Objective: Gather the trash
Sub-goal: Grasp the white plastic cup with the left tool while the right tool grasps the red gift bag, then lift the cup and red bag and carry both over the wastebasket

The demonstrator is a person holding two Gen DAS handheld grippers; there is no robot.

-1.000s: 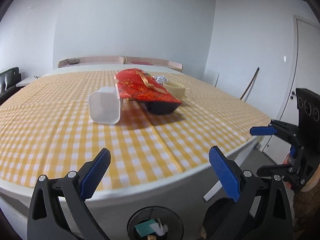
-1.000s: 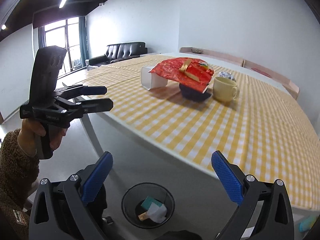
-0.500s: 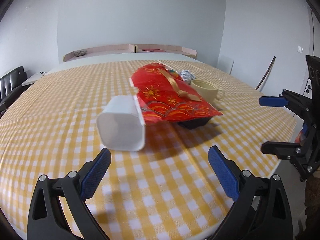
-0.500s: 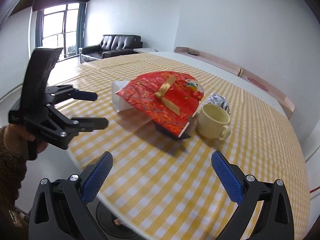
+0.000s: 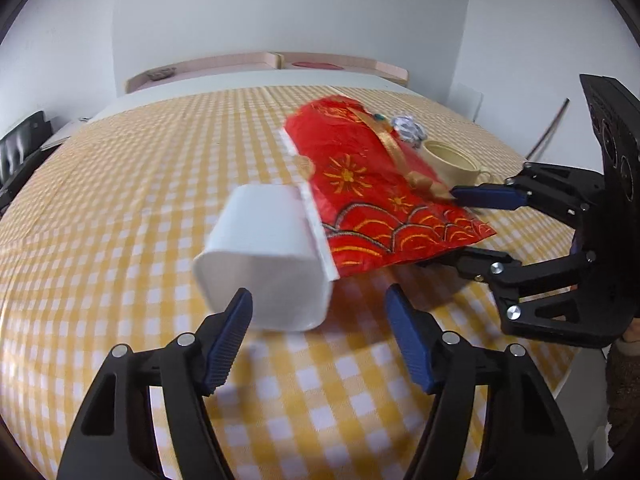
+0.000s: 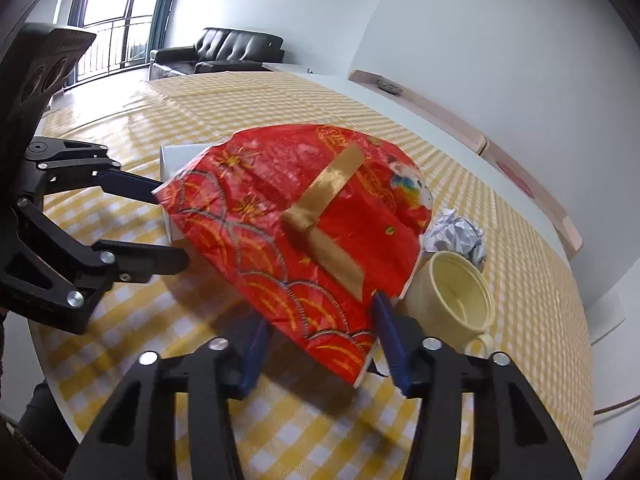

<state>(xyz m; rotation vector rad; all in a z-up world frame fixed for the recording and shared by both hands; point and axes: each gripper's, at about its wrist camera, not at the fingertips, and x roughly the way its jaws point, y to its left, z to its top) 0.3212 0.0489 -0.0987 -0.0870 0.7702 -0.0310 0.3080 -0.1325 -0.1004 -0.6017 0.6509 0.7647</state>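
A white plastic cup (image 5: 264, 264) lies on its side on the yellow-checked table (image 5: 120, 200). Its closed end sits just between the tips of my left gripper (image 5: 320, 316), whose jaws are closing without pressing on it. A red foil wrapper (image 6: 304, 216) with a gold ribbon is draped over the cup's far end, and what props it up is hidden. My right gripper (image 6: 320, 320) straddles the wrapper's near edge, one finger above it and one below. Its jaws are closing, with a gap still showing. A crumpled paper ball (image 6: 456, 232) lies behind the wrapper.
A cream mug (image 6: 452, 292) stands upright right beside the wrapper and my right gripper. The table's edge (image 6: 40, 340) runs close behind the left gripper (image 6: 172, 228). A black sofa (image 6: 224, 52) and a window are far off. A brown sleeve (image 5: 624, 380) shows at the right.
Both grippers have moved forward over the table, the left up to the white cup and the right up to the red wrapper. Both pairs of jaws have narrowed. The floor bin has left view.
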